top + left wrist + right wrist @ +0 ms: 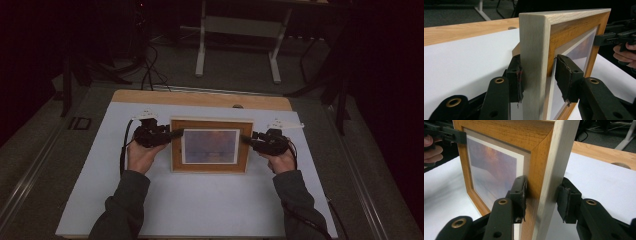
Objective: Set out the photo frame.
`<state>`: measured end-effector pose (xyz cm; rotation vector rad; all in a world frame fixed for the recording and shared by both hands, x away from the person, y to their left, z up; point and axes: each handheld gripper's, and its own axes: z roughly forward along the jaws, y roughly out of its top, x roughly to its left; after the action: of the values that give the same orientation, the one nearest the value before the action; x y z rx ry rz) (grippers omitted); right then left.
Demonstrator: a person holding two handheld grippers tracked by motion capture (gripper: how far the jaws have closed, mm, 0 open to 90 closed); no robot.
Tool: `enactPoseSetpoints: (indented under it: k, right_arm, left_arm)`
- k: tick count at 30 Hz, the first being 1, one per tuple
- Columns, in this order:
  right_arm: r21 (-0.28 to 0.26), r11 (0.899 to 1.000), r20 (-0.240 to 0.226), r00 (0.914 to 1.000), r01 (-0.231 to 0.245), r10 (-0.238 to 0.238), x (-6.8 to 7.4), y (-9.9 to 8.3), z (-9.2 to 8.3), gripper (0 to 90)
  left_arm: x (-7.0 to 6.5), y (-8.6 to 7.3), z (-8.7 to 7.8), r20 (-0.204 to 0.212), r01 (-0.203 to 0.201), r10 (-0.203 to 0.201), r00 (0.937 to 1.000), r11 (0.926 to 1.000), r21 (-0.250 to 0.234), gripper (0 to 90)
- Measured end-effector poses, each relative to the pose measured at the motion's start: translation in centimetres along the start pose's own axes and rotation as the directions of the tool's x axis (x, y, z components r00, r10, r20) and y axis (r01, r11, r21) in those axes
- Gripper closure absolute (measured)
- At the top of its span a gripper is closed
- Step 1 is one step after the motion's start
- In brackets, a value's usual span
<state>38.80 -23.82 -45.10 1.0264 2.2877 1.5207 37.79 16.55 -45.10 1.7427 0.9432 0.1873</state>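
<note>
Black tool pads [515,78], pale-edged wooden picture frame [534,65], hazy purple-orange print [491,167]

A wooden picture frame [210,145] sits near the middle of the desk [195,200], a little toward the far edge, its glass showing a hazy purple and orange picture. The left tool [175,134] meets the frame's left side near its far corner, and the right tool [246,139] meets the right side opposite. Both hands rest on the white sheet, grey sleeves coming in from the near edge. Bare wood shows along the desk's far edge.
</note>
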Motion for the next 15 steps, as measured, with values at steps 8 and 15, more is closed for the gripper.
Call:
enactPoseSetpoints:
  k: [8,15]
  right_arm:
    - [0.003,1.0,0.001,1.0,0.006,-0.006,-0.01,0.05,0.0,61.3]
    - [0.004,1.0,0.001,1.0,0.008,-0.008,-0.03,0.08,0.0,60.7]
  left_arm:
    - [-0.08,0.03,-0.01,-0.004,0.018,-0.018,0.9998,0.9998,0.003,58.9]
    - [-0.09,0.05,-0.04,-0.003,0.027,-0.027,0.9996,0.9996,0.006,58.5]
